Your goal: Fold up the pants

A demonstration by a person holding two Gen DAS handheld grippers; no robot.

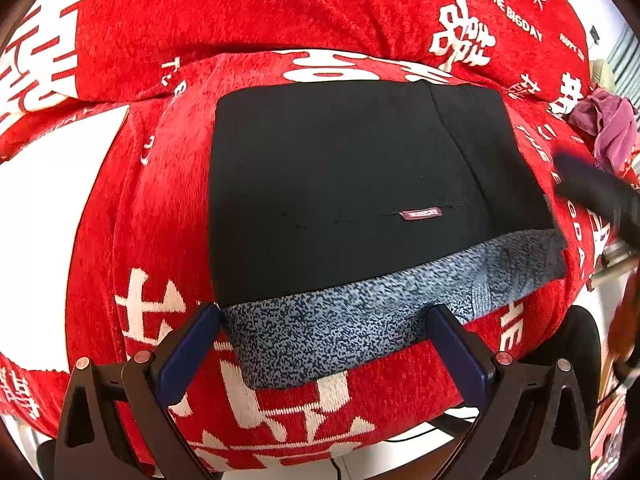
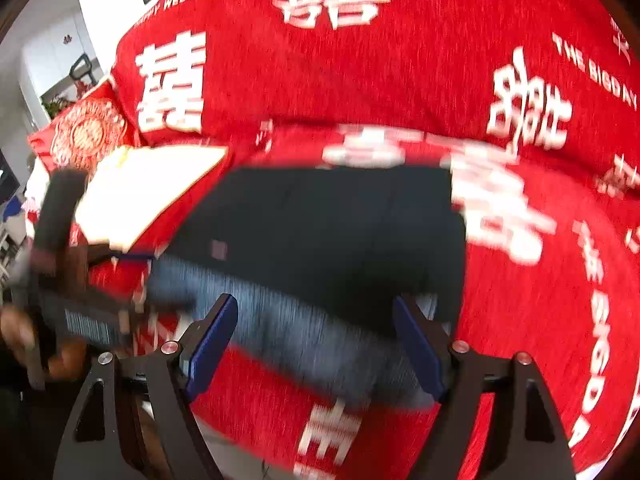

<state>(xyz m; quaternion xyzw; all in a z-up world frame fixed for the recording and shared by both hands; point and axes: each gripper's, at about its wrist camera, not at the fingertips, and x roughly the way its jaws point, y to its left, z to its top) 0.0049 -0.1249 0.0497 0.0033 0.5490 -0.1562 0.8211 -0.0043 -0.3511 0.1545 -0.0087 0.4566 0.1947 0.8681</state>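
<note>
The black pants point(image 1: 340, 184) lie folded into a flat rectangle on the red sofa seat, with the grey speckled lining point(image 1: 360, 320) showing along the near edge and a small maroon label point(image 1: 422, 214) on top. My left gripper point(image 1: 324, 320) is open and empty, its fingers either side of the lining's near edge. In the blurred right wrist view the pants point(image 2: 332, 232) lie ahead of my right gripper point(image 2: 316, 320), which is open and empty above their near edge. The other gripper shows as a dark blur at the right of the left wrist view point(image 1: 592, 192) and at the left of the right wrist view point(image 2: 80, 312).
The sofa wears a red cover with white characters point(image 1: 240, 20), its backrest behind the pants. A purple cloth point(image 1: 608, 128) lies at the far right. A red round-patterned cushion point(image 2: 84, 136) and a white patch point(image 2: 152, 188) are at the left.
</note>
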